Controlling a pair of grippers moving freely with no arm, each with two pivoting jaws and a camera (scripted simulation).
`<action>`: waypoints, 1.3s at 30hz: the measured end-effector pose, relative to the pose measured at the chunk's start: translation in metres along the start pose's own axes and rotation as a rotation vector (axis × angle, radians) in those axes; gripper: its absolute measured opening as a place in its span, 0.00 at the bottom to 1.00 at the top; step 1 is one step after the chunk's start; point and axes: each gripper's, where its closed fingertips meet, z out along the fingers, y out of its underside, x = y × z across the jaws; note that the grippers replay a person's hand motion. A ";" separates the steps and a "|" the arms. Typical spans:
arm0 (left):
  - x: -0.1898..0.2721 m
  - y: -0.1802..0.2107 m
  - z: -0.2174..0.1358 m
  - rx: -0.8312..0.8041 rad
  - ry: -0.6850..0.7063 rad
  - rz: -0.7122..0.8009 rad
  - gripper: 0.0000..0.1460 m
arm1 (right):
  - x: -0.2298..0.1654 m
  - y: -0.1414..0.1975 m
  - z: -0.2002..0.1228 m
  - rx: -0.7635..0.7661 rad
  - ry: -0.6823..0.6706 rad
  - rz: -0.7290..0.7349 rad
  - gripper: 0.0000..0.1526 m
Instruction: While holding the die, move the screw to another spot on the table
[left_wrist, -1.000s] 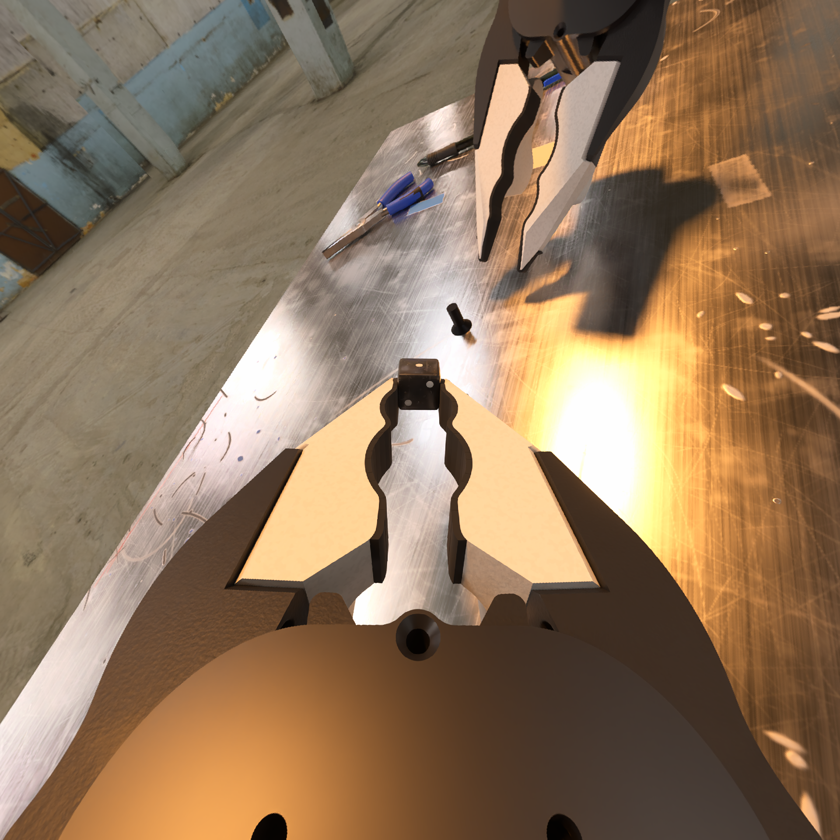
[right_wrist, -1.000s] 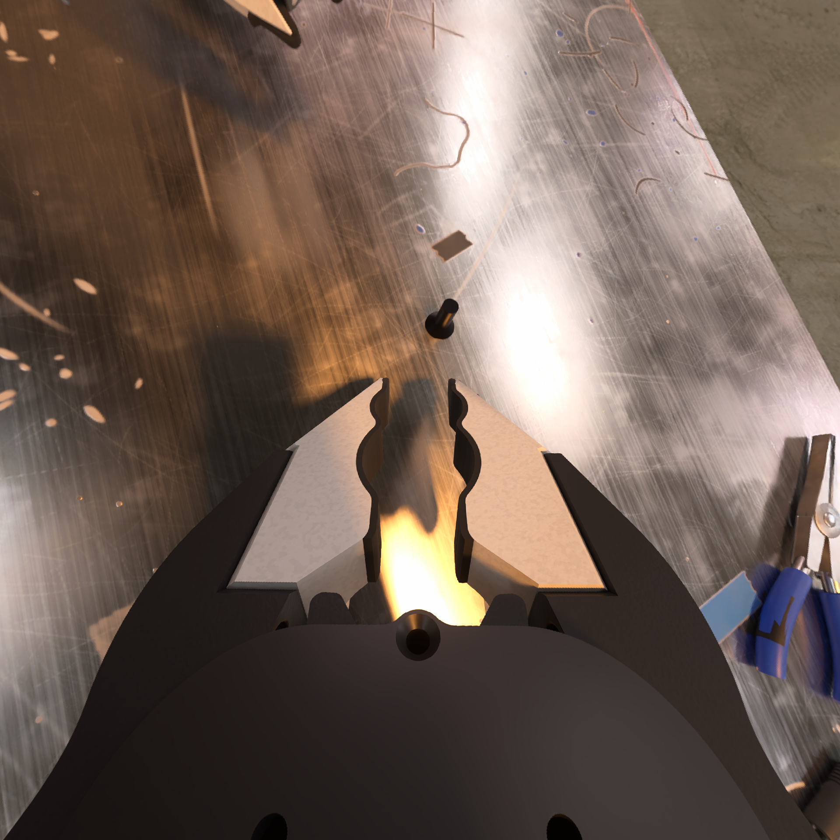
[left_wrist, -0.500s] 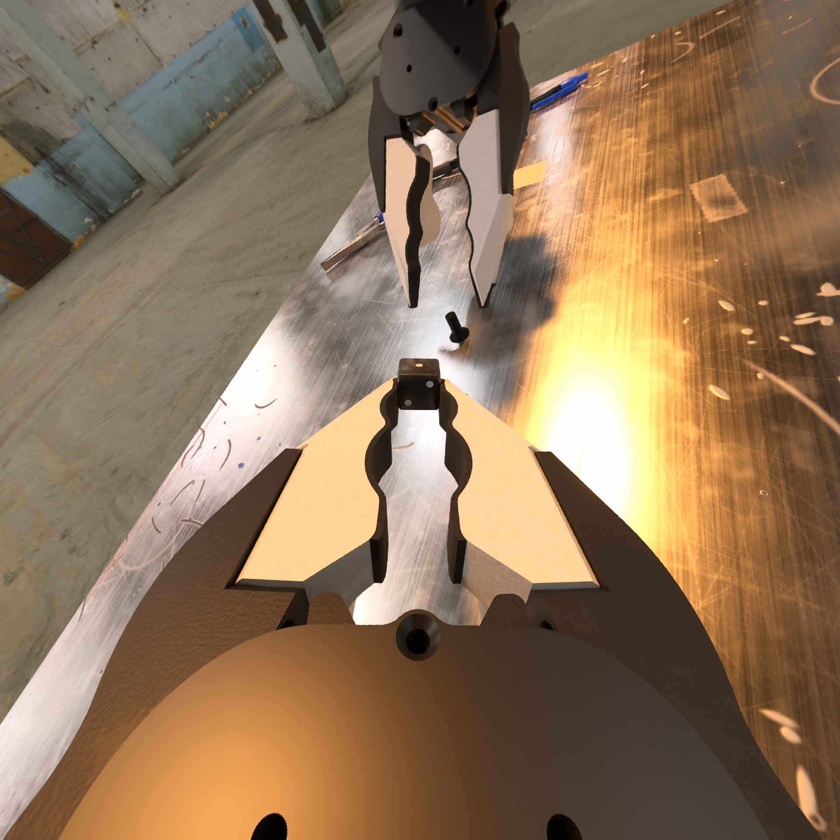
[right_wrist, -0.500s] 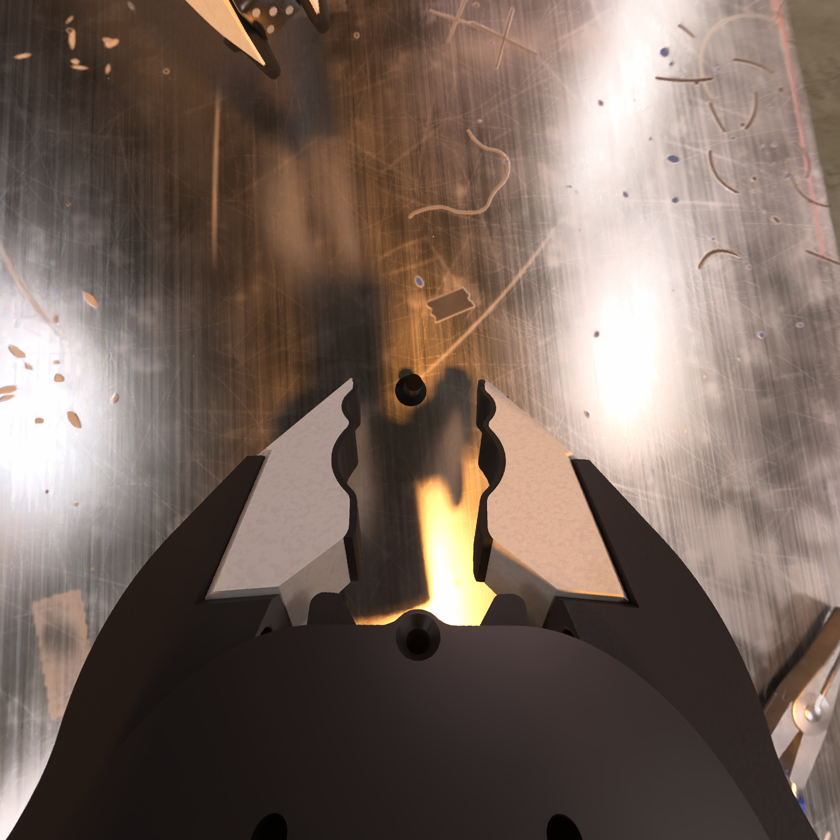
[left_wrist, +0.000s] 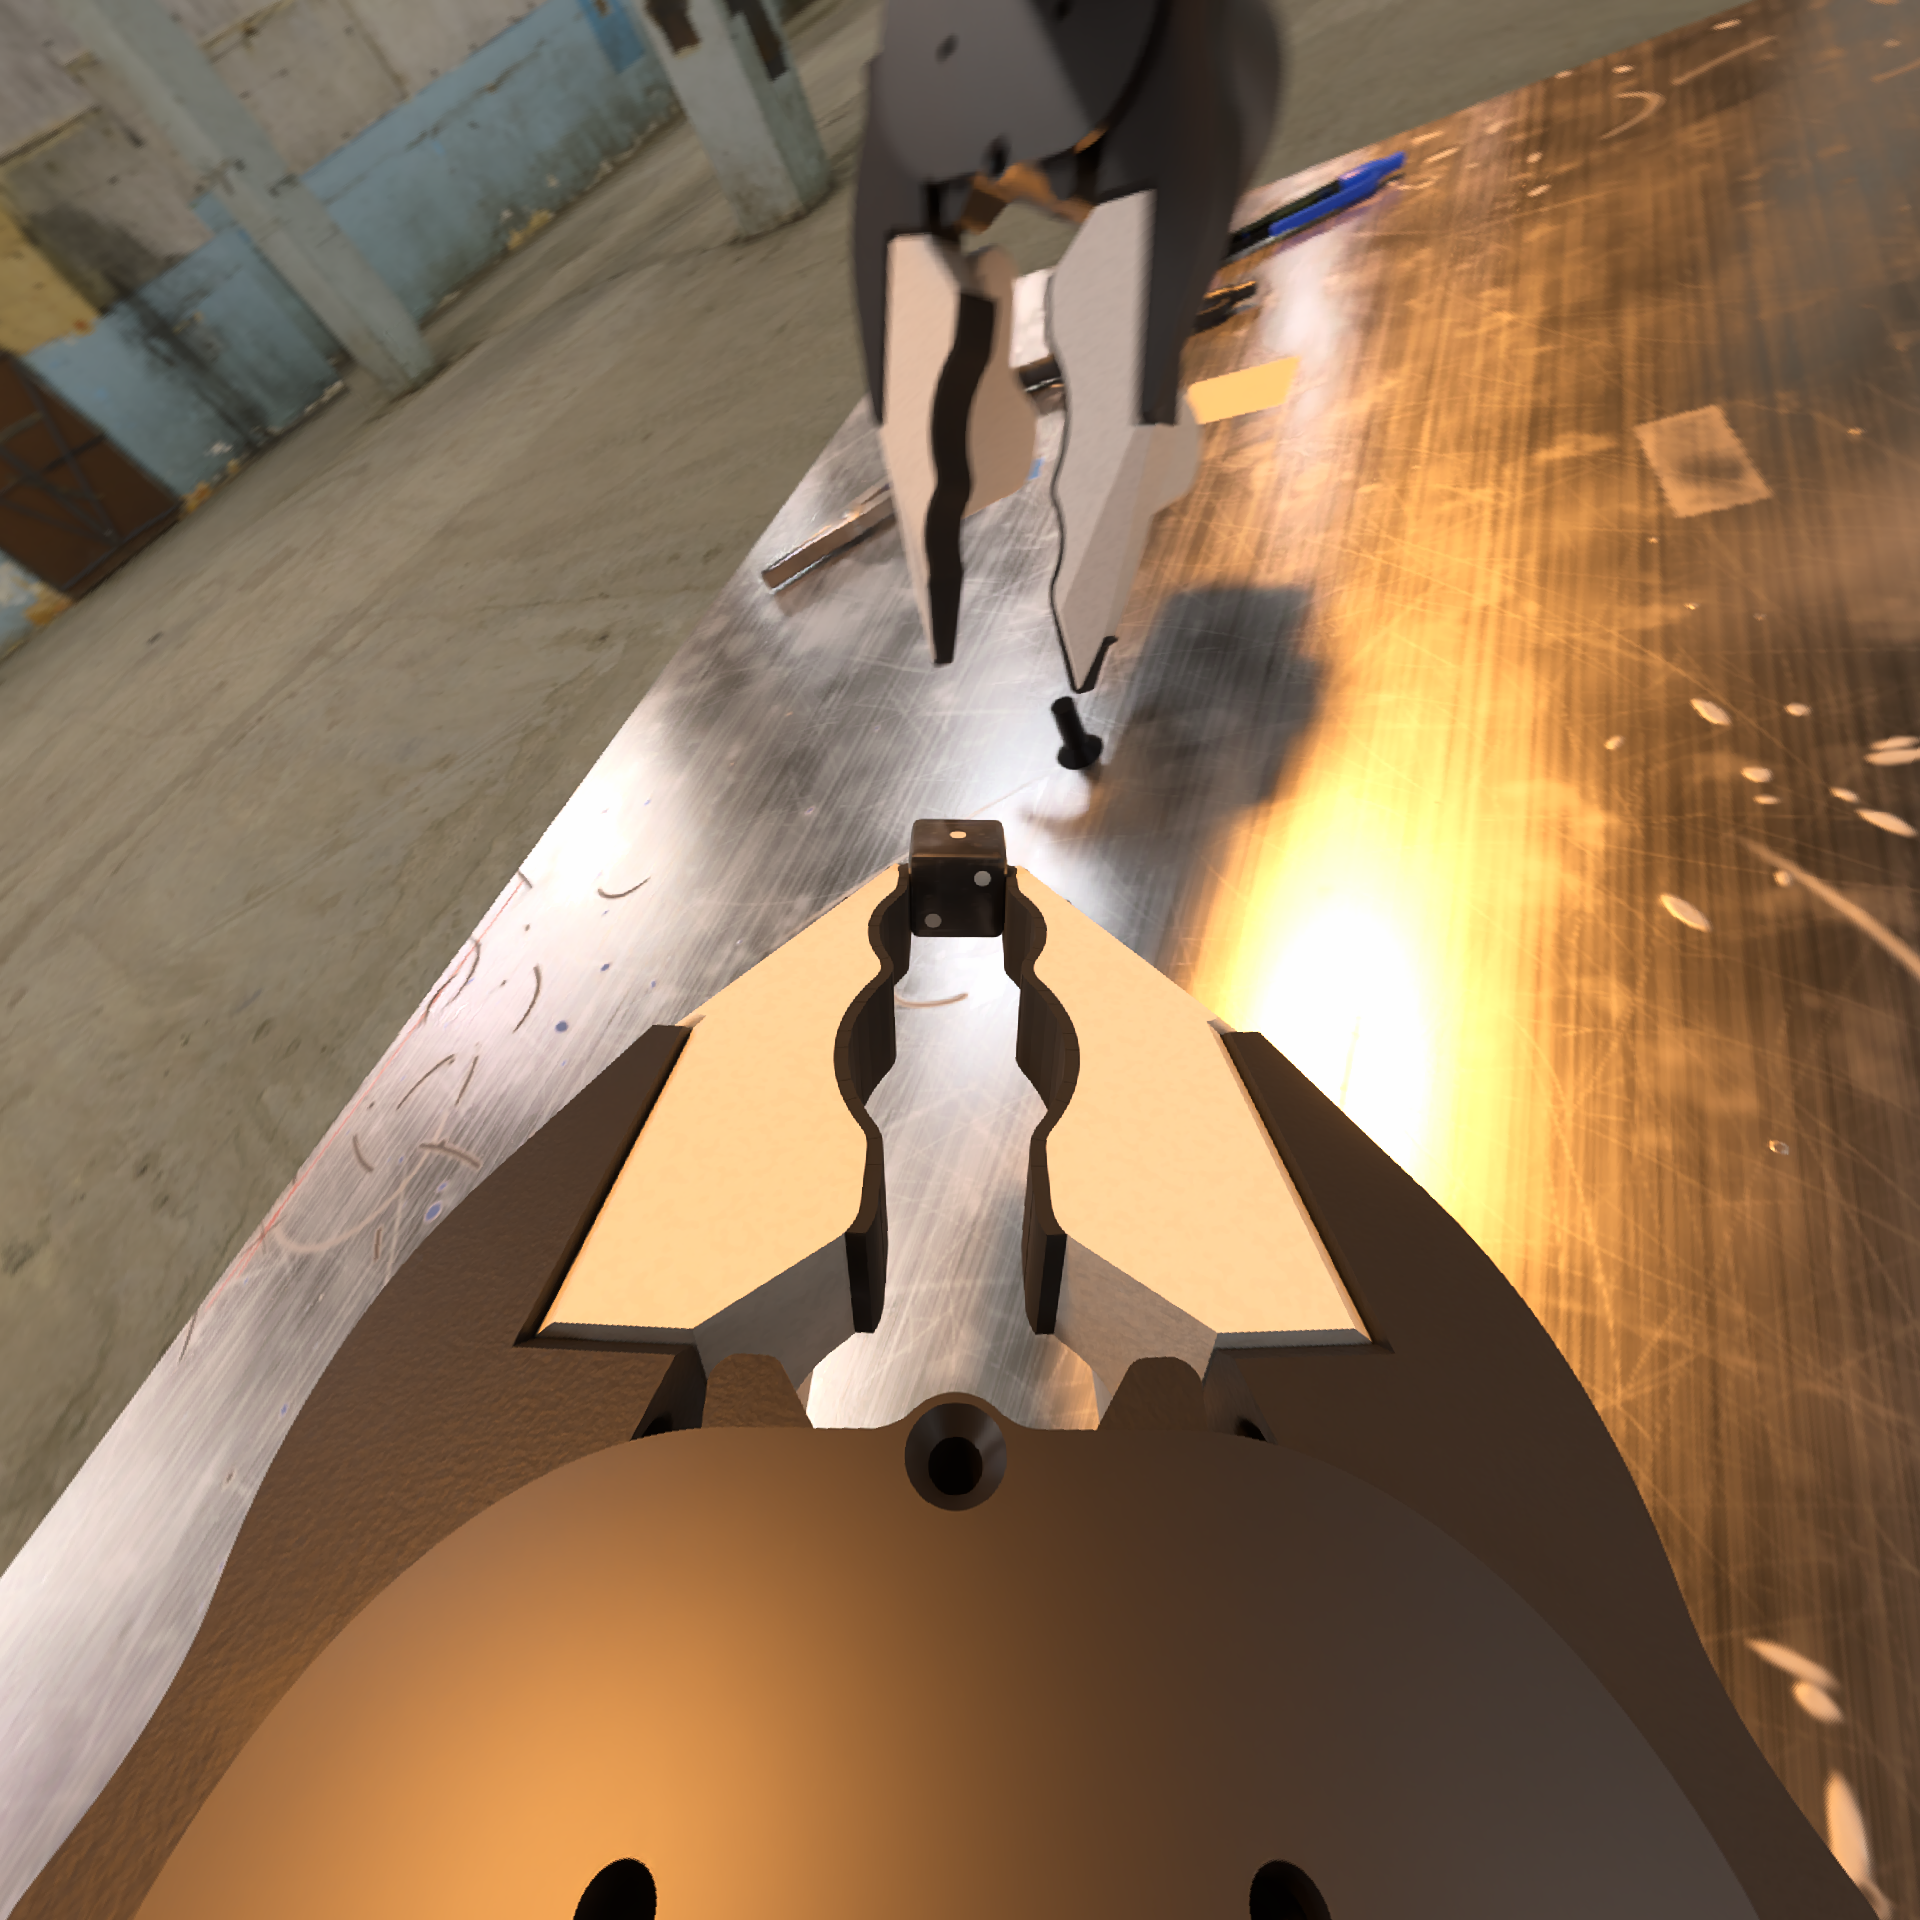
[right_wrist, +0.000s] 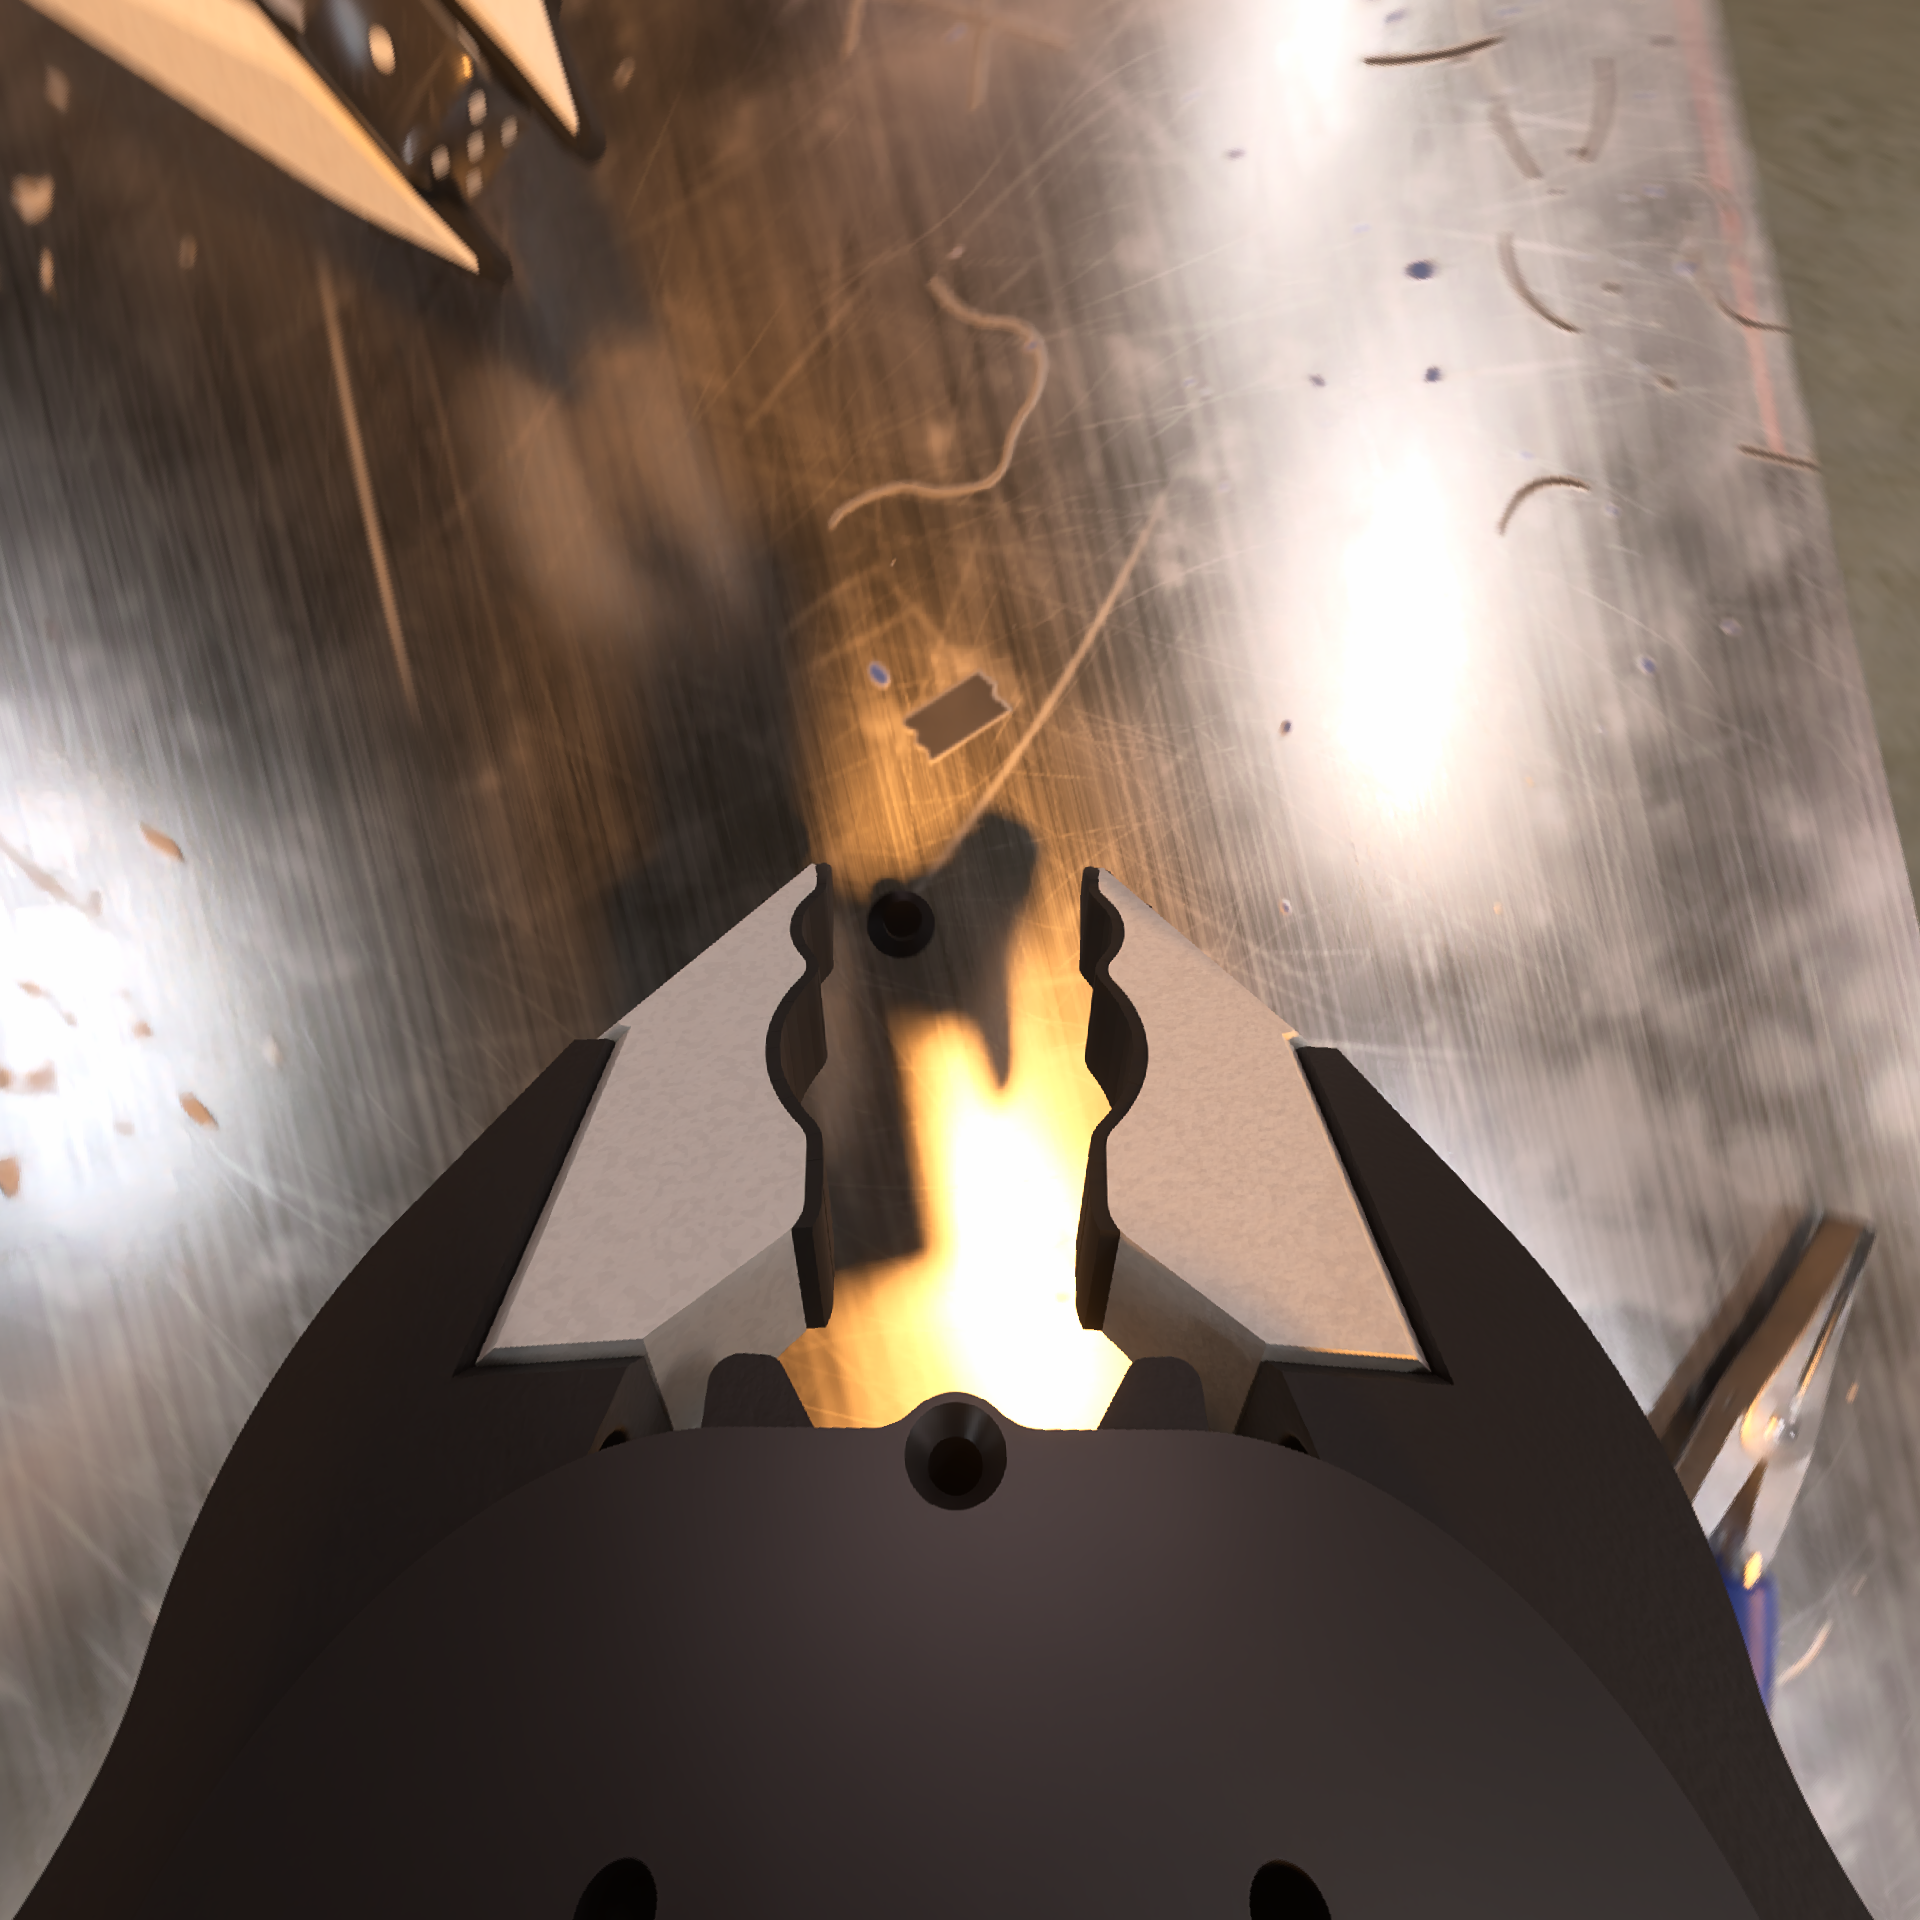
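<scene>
My left gripper (left_wrist: 957, 878) is shut on a small black die (left_wrist: 957, 883) with white pips, held between its fingertips above the scratched metal table (left_wrist: 1558, 935). A small black screw (left_wrist: 1074, 732) lies on the table just beyond the die. My right gripper (right_wrist: 954, 904) is open, tilted steeply down over the screw (right_wrist: 900, 920), which lies between its fingertips, close to the left one. In the left wrist view the right gripper (left_wrist: 1023, 649) hangs just above the screw. The left gripper's tips with the die (right_wrist: 462, 130) show at the top left of the right wrist view.
Blue-handled pliers (right_wrist: 1756, 1392) lie at the table's edge, partly hidden behind the right gripper in the left wrist view. A blue pen (left_wrist: 1320, 203) and a yellow slip (left_wrist: 1242, 390) lie farther back. The table edge (left_wrist: 582, 862) drops to a concrete floor on the left.
My right gripper has opened wider and come down toward the screw, which now lies between its fingertips. My left gripper has kept still, holding the die.
</scene>
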 end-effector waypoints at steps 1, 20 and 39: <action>-0.003 0.001 -0.001 -0.003 -0.018 -0.013 0.11 | -0.001 -0.004 -0.003 0.017 0.041 0.055 0.31; -0.013 0.000 -0.004 -0.022 -0.100 0.000 0.11 | -0.011 0.019 0.021 0.056 0.237 0.631 0.09; -0.013 -0.004 -0.006 -0.011 -0.103 0.021 0.11 | -0.090 0.000 0.019 -0.058 -0.398 -0.033 0.05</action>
